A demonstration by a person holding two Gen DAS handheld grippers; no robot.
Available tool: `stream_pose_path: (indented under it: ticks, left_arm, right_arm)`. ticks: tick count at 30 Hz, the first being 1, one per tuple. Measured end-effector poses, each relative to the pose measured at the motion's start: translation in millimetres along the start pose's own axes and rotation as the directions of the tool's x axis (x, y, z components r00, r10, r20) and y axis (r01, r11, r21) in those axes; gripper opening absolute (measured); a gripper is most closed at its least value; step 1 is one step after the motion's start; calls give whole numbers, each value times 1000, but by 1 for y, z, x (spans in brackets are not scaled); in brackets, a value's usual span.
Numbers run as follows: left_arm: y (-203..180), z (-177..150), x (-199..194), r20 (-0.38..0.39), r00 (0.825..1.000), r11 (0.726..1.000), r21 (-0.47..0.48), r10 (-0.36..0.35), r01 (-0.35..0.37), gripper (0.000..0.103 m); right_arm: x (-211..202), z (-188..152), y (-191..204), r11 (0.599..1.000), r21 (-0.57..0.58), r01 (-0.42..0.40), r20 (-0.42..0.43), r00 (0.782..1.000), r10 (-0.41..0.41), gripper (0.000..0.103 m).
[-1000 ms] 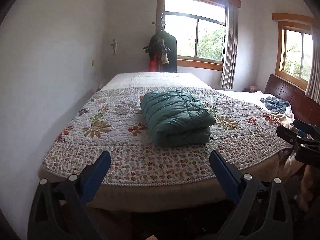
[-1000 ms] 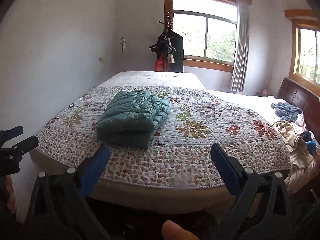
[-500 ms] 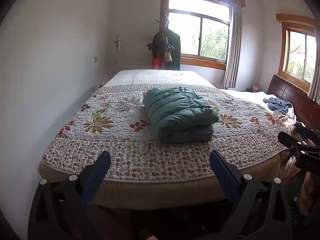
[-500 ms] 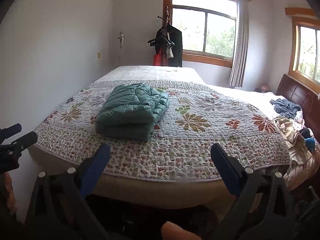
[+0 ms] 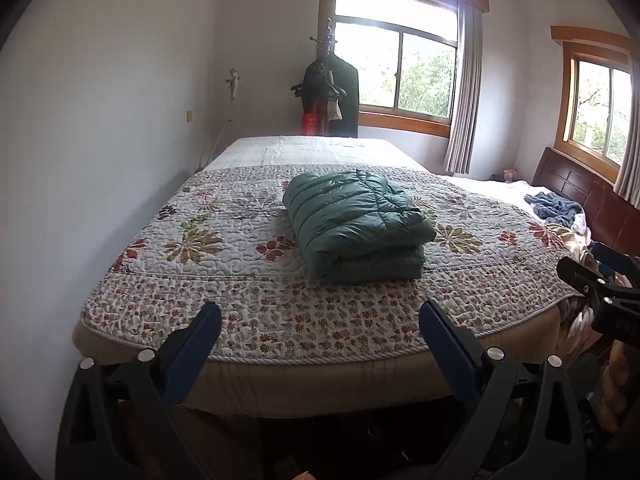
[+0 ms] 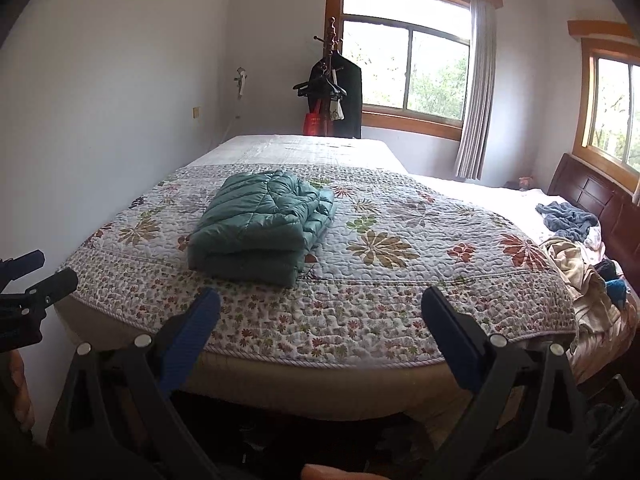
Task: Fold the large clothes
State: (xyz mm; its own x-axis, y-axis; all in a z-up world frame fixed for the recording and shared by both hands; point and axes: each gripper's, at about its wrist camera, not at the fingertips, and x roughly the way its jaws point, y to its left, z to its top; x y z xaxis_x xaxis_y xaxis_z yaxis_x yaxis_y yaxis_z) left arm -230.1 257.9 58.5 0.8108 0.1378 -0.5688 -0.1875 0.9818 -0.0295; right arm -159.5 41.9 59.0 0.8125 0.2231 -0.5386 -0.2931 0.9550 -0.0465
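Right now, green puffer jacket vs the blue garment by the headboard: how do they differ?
The green puffer jacket is folded into a neat stacked bundle; the blue garment lies crumpled and unfolded. The jacket sits on the floral quilt near the foot edge; the blue garment lies off the quilt, near the dark headboard. The jacket looks bulkier. Neither is held; both grippers are open and empty.

soft window (image 5: pixel 396 68) daylight, fisheye-warped edges
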Motion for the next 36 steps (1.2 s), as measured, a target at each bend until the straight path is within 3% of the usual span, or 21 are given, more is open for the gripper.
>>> stream_pose_path:
  ticks: [36]
  left_arm:
    - [4,-2,3,-7,1000,1000,-15,6,-7,99]
  right_arm:
    - [-2,-2,-1,1000,6,19,18,1000,-19,100]
